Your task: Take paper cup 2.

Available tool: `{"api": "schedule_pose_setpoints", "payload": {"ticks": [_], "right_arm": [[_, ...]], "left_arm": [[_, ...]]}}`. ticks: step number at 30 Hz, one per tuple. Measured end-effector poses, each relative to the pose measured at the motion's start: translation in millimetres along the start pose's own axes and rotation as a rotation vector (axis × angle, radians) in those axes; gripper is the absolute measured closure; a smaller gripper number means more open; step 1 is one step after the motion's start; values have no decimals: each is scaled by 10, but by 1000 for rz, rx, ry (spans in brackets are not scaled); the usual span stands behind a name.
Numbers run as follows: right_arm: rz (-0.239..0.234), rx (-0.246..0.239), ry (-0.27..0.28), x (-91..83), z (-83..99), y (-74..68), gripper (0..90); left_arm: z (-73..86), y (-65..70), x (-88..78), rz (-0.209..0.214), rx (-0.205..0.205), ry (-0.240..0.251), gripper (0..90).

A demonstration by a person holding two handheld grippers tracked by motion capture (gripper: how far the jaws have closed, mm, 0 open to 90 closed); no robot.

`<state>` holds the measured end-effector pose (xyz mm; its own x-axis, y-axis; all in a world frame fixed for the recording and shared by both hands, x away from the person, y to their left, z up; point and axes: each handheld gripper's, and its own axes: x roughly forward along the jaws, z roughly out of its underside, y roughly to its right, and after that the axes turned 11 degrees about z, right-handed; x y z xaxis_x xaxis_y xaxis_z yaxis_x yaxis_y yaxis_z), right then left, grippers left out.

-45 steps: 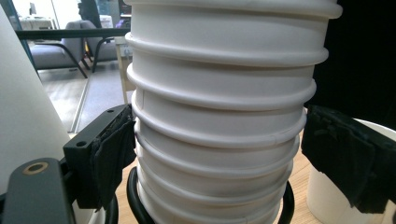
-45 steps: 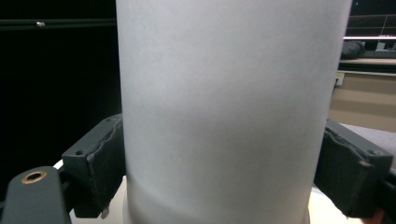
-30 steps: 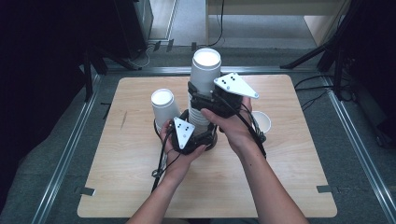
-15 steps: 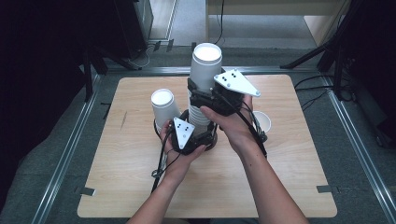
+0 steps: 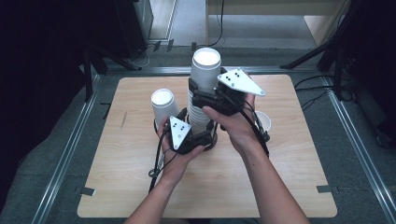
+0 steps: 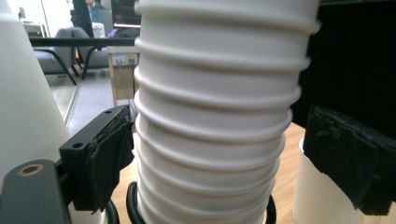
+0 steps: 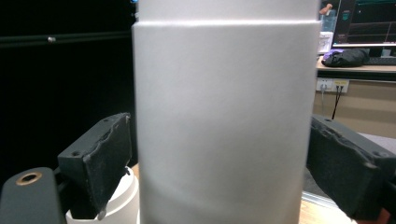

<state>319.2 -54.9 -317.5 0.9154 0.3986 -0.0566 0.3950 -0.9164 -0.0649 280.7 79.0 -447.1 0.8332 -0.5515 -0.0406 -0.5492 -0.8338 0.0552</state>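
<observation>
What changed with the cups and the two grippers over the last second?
Little. Both grippers' jaws have just been opening: the left gripper low around the cup stack, the right gripper higher up. Neither visibly presses it. The hands, stack and the cup beside it stayed put.

The hands and grippers hide the lower part of the cup stack point(image 5: 203, 88) in the high view; the right hand point(image 5: 239, 126) half covers the small cup point(image 5: 264, 120).

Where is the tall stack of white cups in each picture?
High view: the tall stack of white cups stands at the middle, between both grippers.
Left gripper view: its ribbed rims rise at the centre.
Right gripper view: its smooth top cup stands at the centre.
Shared landmark: the wooden table.
</observation>
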Motion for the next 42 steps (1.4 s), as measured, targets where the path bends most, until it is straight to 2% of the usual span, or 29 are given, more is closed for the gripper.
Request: {"api": "schedule_pose_setpoints", "payload": {"ticks": [4, 13, 18, 22, 25, 29, 33, 42], "right_arm": [[-10, 46, 6, -4, -26, 27, 137], [2, 61, 20, -15, -107, 18, 183], [10, 47, 36, -22, -171, -4, 195], [11, 68, 37, -26, -229, -6, 195], [15, 53, 40, -23, -249, -17, 196], [16, 55, 62, -43, -286, -30, 201], [15, 34, 80, -65, -314, -55, 208], [12, 34, 130, -120, -442, -76, 215]], "left_arm": [[-64, 22, 7, 3, 6, 5, 78], [-75, 18, 12, 0, 9, -5, 78], [-78, 10, 7, -2, 9, -2, 78], [-83, -5, -1, -3, 7, -2, 78], [-85, -10, -10, -3, 11, -3, 78], [-84, -15, -20, -3, 8, 0, 78], [-91, -14, -38, -1, 12, 3, 78], [-89, -13, -50, 3, 12, 5, 79]]}}
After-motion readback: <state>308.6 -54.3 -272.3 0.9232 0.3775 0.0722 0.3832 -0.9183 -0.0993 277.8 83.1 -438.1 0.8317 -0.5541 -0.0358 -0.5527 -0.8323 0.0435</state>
